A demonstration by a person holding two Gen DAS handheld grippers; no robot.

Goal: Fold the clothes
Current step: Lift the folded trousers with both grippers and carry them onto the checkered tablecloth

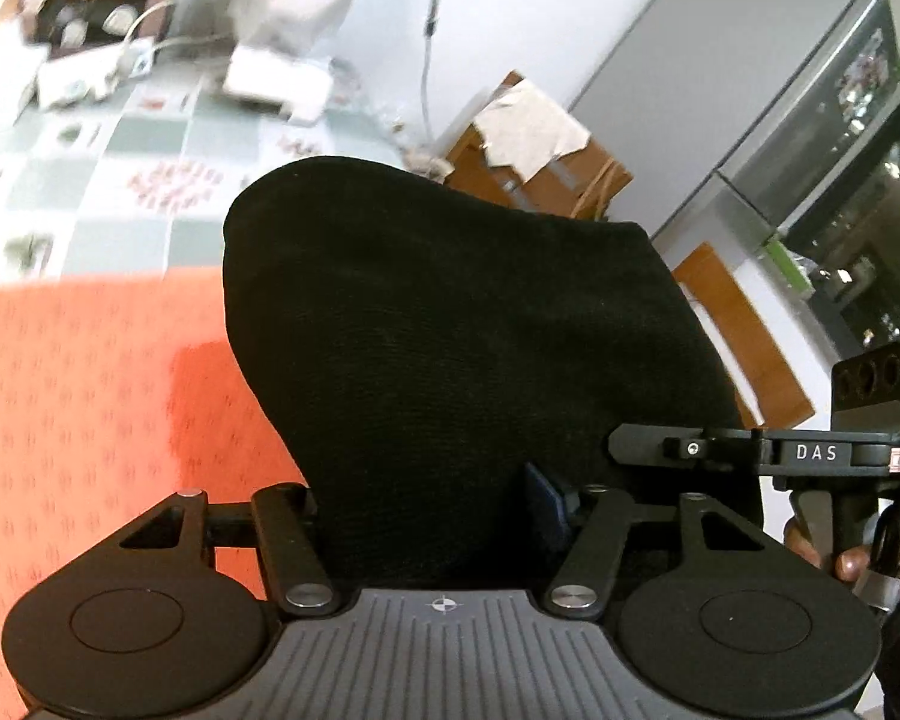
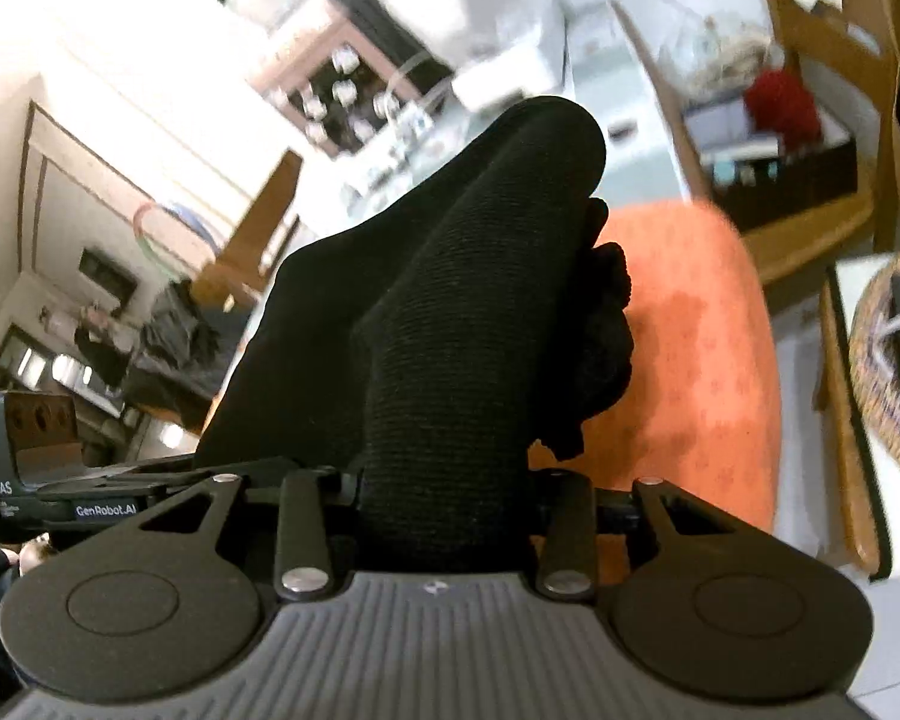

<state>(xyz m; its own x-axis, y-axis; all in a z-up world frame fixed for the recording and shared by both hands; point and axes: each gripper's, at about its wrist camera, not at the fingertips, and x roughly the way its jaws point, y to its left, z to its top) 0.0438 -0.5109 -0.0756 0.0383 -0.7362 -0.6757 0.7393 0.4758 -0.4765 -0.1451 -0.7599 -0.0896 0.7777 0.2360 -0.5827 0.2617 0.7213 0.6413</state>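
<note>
Garment: black knit garment (image 1: 450, 330) fills the middle of both wrist views, bunched and raised off the orange cloth (image 1: 90, 390) that lies under it.

Left gripper: your left gripper (image 1: 438, 516) has its jaws drawn in on the black cloth; the fabric runs straight down between them, and the pads look pressed into it, so read this as a grip.

Right gripper: your right gripper (image 2: 444, 510) likewise has its jaws narrowed on a thick ribbed fold of the same garment, with a loose crumpled end hanging off to its right side.

Where it lies: the garment rises forward and away from each set of jaws; nothing of it clearly rests flat in either view.

Long axis: you cannot read the garment's full length here. The stretch of cloth between your two grips is hidden behind the bunched fabric.

Nearer hand: neither; each hand already has its own hold, and the two grippers sit side by side, each showing at the edge of the other's view.

Next move, as a judgement: the fold depends on where the slack hangs between the two grips, so draw the hands apart to show the edge before laying it over.

Risk: the loose crumpled end may tuck under.
</note>
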